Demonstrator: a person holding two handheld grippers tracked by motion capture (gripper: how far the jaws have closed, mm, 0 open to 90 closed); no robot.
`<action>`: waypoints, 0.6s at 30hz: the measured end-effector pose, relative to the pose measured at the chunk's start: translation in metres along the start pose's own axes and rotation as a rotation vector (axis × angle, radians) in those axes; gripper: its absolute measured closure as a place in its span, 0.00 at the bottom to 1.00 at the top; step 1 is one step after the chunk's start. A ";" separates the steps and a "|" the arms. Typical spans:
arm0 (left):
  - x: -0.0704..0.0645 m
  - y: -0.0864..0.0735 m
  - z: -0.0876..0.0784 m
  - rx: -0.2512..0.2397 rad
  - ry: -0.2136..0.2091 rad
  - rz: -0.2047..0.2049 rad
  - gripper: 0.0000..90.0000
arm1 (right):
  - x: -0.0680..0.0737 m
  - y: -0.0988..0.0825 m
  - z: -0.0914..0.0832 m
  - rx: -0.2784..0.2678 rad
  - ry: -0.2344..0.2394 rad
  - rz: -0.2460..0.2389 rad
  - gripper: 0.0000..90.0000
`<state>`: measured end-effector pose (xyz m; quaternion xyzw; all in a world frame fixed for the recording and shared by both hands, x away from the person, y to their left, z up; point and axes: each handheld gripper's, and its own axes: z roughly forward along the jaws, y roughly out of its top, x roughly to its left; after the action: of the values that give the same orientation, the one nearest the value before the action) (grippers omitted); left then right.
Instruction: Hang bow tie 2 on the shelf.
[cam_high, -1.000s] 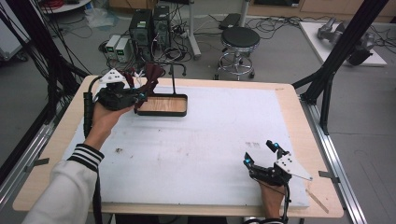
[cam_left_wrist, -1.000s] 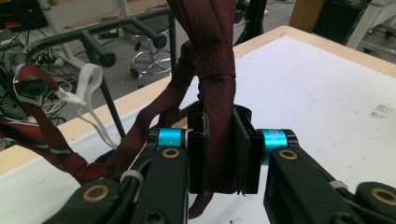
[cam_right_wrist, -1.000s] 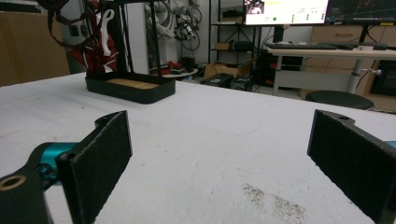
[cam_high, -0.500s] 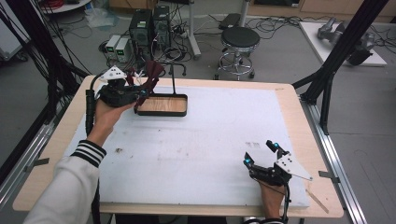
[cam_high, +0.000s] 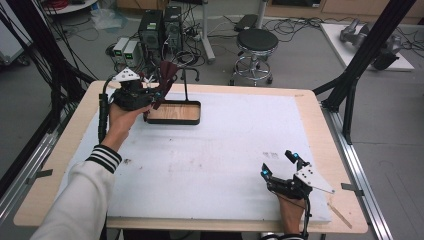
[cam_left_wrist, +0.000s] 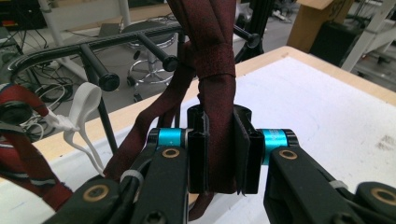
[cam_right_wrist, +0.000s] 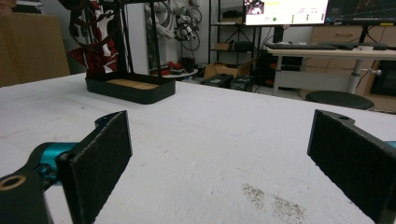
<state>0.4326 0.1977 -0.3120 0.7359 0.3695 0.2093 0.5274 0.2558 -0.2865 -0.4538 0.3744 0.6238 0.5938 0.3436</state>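
At the far left corner of the bench (cam_high: 310, 107), the left gripper (cam_high: 159, 93) was held up beside a black stand whose tray-like base (cam_high: 175, 113) had a wooden floor and rested on the white mat (cam_high: 215, 150). Its jaws were clamped on a dark red strap (cam_left_wrist: 212, 70), which ran up between the pads and hung over the stand's black pegs (cam_left_wrist: 105, 81); in the high view the same strap (cam_high: 167, 75) rose just above the gripper, close to the stand's upright rod (cam_high: 186, 85). A white loop (cam_left_wrist: 84, 105) hung from a nearby peg, and another dark red band (cam_left_wrist: 25, 154) showed at the left edge of the left gripper view. The left hand (cam_high: 122, 117) reached in from a white sleeve with a striped cuff (cam_high: 106, 157). The right gripper (cam_high: 280, 165) rested low at the near right of the mat, well apart from the stand, with its jaws wide apart and nothing between them. Along those jaws, the stand's base (cam_right_wrist: 130, 87) was seen far across the mat. A round stool (cam_high: 257, 42) stood on the floor beyond the bench.
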 end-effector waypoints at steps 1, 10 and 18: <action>0.001 0.000 0.001 -0.006 0.003 -0.006 0.86 | 0.000 0.000 0.000 0.000 0.000 0.000 0.06; 0.008 -0.005 0.013 -0.037 0.043 -0.045 0.86 | -0.001 0.000 0.001 -0.001 0.001 -0.006 0.06; 0.010 -0.007 0.019 -0.043 0.073 -0.074 0.86 | -0.001 0.000 0.001 -0.001 0.002 -0.006 0.06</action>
<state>0.4496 0.1952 -0.3263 0.7022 0.4110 0.2244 0.5363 0.2567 -0.2868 -0.4536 0.3715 0.6251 0.5935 0.3450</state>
